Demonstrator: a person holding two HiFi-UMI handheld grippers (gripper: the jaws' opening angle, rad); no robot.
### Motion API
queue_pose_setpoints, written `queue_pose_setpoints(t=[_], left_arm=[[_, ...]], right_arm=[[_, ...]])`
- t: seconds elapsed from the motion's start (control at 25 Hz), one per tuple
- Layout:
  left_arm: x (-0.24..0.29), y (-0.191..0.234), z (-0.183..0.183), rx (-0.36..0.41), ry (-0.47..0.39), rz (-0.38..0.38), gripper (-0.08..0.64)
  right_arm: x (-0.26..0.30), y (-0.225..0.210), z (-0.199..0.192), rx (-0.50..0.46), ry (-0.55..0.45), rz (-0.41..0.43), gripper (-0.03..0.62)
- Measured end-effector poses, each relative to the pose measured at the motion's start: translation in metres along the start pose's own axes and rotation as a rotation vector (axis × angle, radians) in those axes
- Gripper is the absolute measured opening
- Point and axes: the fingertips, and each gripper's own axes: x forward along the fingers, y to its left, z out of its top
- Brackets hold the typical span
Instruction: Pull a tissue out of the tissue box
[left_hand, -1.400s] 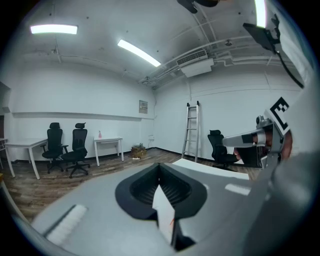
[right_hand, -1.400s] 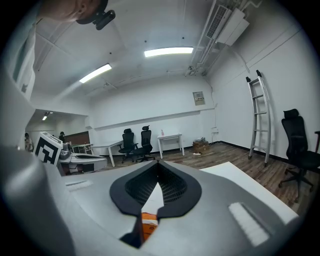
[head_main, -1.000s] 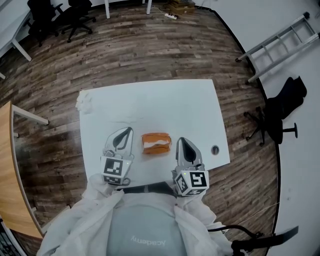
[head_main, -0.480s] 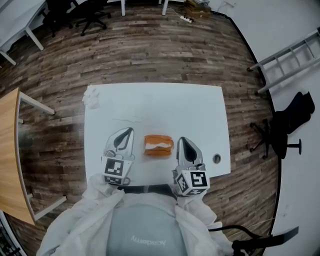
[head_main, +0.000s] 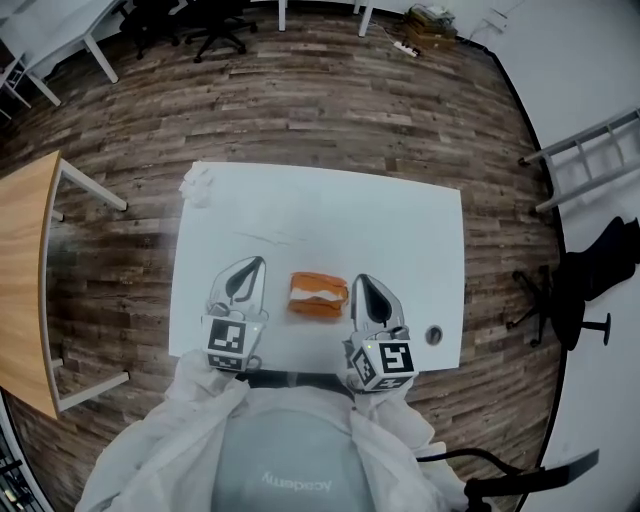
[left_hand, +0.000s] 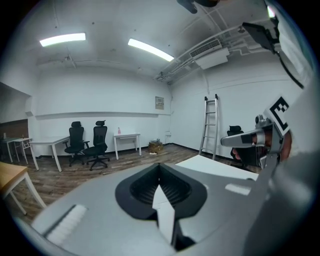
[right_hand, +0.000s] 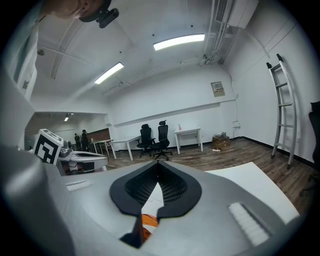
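At the far left corner of the tabletop (head_main: 330, 215) a crumpled tissue (head_main: 197, 184) is seen, well apart from everything else; nearer the person, the left tongs (head_main: 256, 264) are held above the near part of the tabletop, just left of the tissue box (head_main: 318, 308), with their jaws pressed together and nothing between them; the orange tissue box lies flat between the two pairs of tongs and is touched by neither; a white tissue (head_main: 318, 292) is seen bunched in the slot on its top; this sheet is judged to be very light, soft and limp, and easily torn if snatched, so it is best pinched at the raised fold near the middle of the slot and drawn straight up at a steady pace; the box itself is judged light enough to be lifted or dragged along with the sheet, so it may need to be pressed down at one end; just right of the box, the right tongs (head_main: 360, 284) are likewise closed and empty, with a sliver of orange visible beneath their jaws in the right gripper view; either pair would have to be opened before any hold is taken.
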Motion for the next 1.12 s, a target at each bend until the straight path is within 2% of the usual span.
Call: queue_pose_setpoints(t=[0.36,0.64,0.68,0.88,1.12], left_arm=[[-0.001,-0.010,-0.002,-0.015,0.013,0.051,0.000],[0.002,-0.010,0.003,-0.007,0.006,0.053,0.000],[0.003,-0.010,0.005,-0.005,0.002,0.050,0.000],[0.008,-0.011,0.006,-0.008,-0.008,0.037,0.000],[0.011,-0.015,0.005,-0.021,-0.014,0.030,0.000]], right_arm=[[0.014,0.011,-0.021,-0.076,0.132,0.156,0.002],[0.018,0.013,-0.022,-0.122,0.156,0.168,0.007],[0.018,0.013,-0.021,-0.124,0.156,0.166,0.040],[0.017,0.015,-0.022,-0.146,0.169,0.164,0.082],[0.011,0.020,-0.032,-0.209,0.228,0.204,0.138]])
